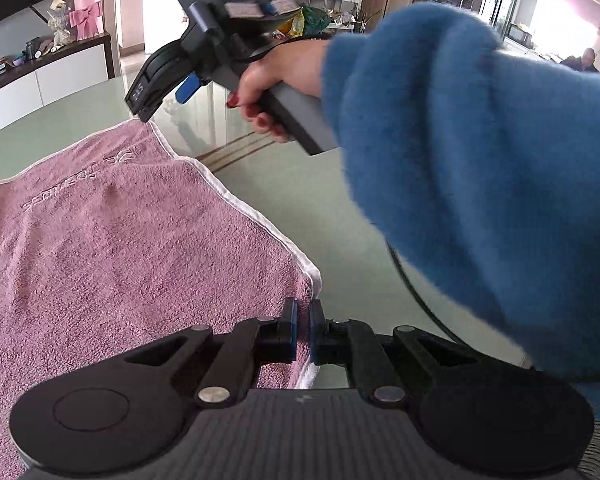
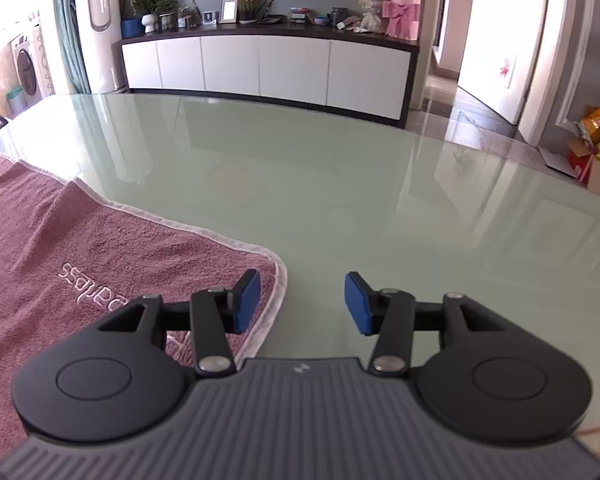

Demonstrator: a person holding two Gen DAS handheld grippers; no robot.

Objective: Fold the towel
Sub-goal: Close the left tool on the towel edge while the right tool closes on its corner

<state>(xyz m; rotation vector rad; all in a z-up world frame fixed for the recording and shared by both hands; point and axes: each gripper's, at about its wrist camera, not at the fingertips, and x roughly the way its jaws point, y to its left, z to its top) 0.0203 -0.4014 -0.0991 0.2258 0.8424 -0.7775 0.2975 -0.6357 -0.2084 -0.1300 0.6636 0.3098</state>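
A pink towel [image 1: 120,248] with white trim and stitched lettering lies spread on the pale green glass table [image 1: 300,200]. My left gripper [image 1: 303,330] sits at the towel's near right corner, shut on the white-trimmed edge, which runs between the blue pads. A hand with red nails holds my right gripper [image 1: 160,98] just above the towel's far right corner. In the right wrist view the right gripper [image 2: 302,302] stands open. Its left finger hovers over the towel [image 2: 60,240] corner and its right finger is over bare glass. Nothing is pressed between its pads.
A thick blue sleeve [image 1: 480,180] crosses the right half of the left wrist view. The glass table [image 2: 340,180] stretches ahead to a white sideboard [image 2: 260,68]. Boxes and bags [image 2: 596,152] stand on the floor at right. A person [image 1: 586,60] sits far back.
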